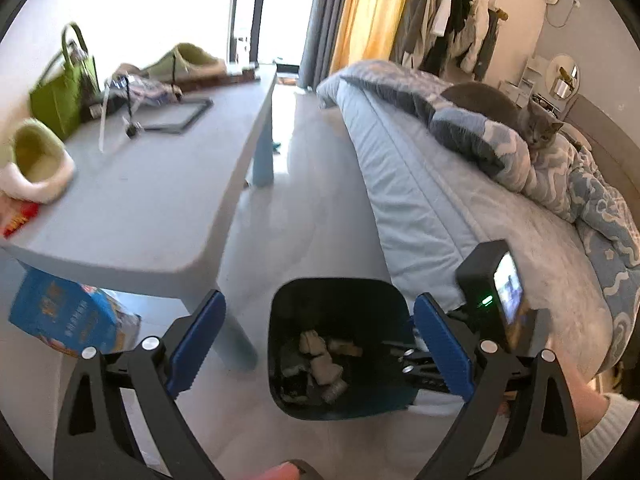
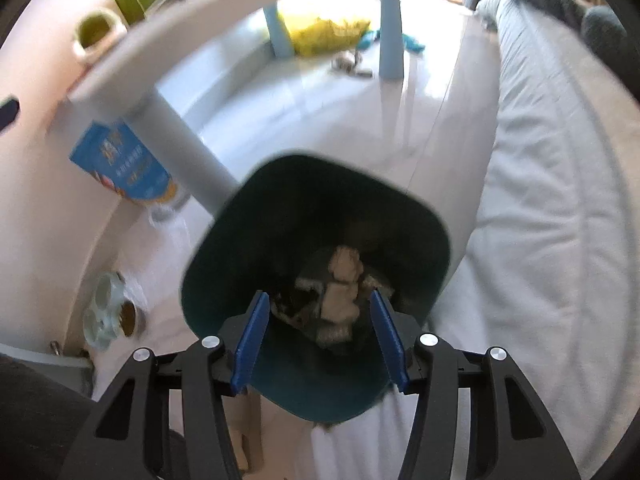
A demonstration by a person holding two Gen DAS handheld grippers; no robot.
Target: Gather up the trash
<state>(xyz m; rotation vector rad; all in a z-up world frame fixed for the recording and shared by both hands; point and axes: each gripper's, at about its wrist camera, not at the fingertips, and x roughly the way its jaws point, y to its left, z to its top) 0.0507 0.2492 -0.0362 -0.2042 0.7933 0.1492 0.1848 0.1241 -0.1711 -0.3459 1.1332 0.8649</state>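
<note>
A dark teal trash bin [image 1: 316,292] stands on the floor between the table and the bed; it also shows in the right wrist view [image 2: 224,248]. Crumpled paper trash [image 1: 320,354] lies at its bottom, seen closer in the right wrist view [image 2: 342,280]. My left gripper [image 1: 318,338] is open and empty, hovering above the bin. My right gripper [image 2: 318,334] is open and empty, right over the bin's mouth; its body shows in the left wrist view [image 1: 492,304] at the bin's right.
A grey table [image 1: 160,208] at left holds green slippers [image 1: 36,160], a green bag [image 1: 60,88], a cable and a red packet [image 1: 18,220]. A blue box [image 1: 64,312] stands under it. A bed [image 1: 460,208] with a grey cat [image 1: 536,124] is at right. Pet bowls [image 2: 112,312] sit by the wall.
</note>
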